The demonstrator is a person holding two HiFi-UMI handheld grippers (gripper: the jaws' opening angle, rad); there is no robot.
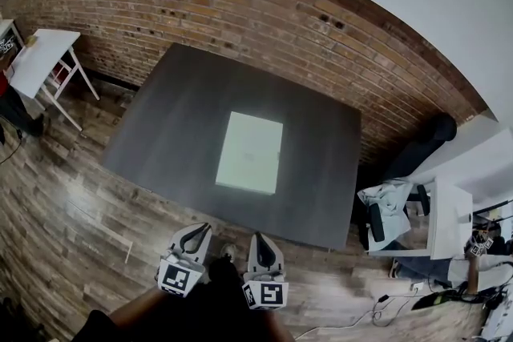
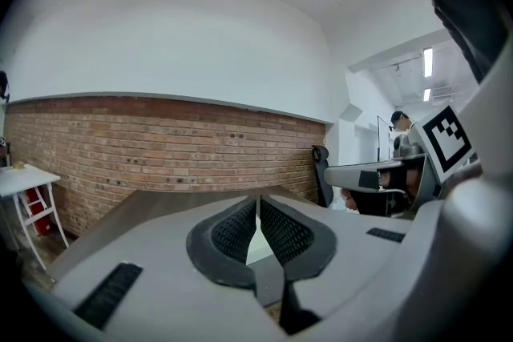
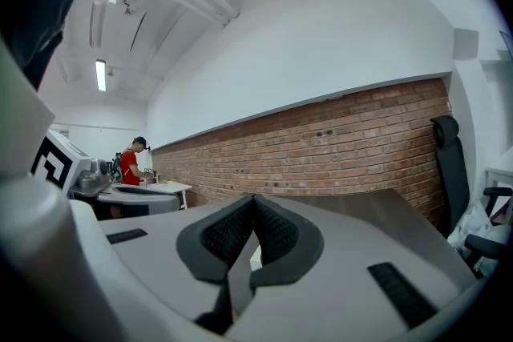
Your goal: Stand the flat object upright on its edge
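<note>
Head view: where's the flat object (image 1: pixel 250 152)?
– Lying on the table (image 1: pixel 168 124), ahead of both tongs, well apart. Left gripper (image 1: pixel 193 235) and right gripper (image 1: pixel 264 243) are closed, empty.
– Best approach?
– I'd open 1, pinch a long edge, tip slowly, brace with the other.

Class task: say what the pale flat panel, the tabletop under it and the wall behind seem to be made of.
Pale flat panel: perhaps plastic or card; smooth, matte, uncertain.
Tabletop: dark matte board, likely laminate, no grain.
Wall: red brick, mortar joints visible.
</note>
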